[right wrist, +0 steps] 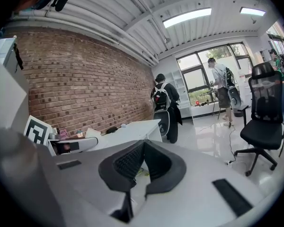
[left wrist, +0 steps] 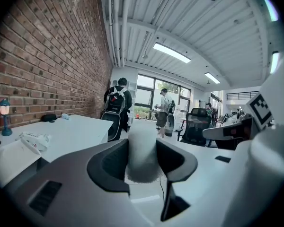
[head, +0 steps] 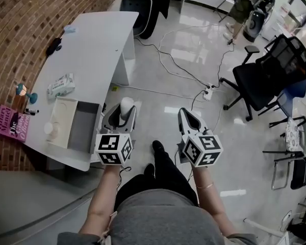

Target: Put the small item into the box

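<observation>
My left gripper [head: 123,112] is shut on a small white cylindrical item [head: 126,104], which stands upright between its jaws; the left gripper view shows the item [left wrist: 142,157] filling the gap. This gripper hangs over the floor just right of the white table [head: 99,40]. On the table's near end lies the open box [head: 84,129], grey inside, its white lid [head: 61,117] folded out to the left. My right gripper [head: 184,112] is further right over the floor, and its jaws [right wrist: 144,144] meet at the tips with nothing between them.
On the table lie a wipes packet [head: 61,84], a pink book [head: 12,122], a small lamp figure [head: 24,91] and a black object [head: 53,46]. Cables and a power strip [head: 209,92] cross the floor. A black office chair [head: 268,75] stands at right. People stand at the far end.
</observation>
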Motion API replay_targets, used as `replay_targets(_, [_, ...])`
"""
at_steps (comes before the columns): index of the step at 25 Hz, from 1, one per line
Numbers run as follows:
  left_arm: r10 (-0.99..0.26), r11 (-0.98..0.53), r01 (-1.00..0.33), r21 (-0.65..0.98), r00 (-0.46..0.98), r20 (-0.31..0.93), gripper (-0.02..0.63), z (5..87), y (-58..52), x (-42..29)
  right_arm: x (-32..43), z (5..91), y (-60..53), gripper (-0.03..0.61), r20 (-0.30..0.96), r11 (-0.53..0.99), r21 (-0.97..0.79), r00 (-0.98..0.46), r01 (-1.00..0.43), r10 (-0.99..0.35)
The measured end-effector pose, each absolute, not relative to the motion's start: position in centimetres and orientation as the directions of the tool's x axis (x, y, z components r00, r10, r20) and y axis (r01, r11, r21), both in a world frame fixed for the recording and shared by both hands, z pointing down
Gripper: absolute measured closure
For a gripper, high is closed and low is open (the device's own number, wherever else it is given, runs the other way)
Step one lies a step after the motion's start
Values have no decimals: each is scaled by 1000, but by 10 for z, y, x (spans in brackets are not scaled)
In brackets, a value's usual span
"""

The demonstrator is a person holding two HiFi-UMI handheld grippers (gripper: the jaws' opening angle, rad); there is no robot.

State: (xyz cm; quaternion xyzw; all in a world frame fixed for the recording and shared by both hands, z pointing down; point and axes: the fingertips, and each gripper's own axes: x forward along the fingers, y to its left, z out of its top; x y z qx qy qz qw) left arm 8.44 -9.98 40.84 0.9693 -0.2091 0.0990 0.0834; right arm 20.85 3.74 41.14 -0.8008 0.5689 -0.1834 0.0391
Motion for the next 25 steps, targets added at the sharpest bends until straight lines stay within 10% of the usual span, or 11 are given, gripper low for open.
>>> replay_targets(25, [-840,-473,-876,94,481,252,428,402,-218,-26,146,412,-182,575,265,263,-315,-351,-912,-898])
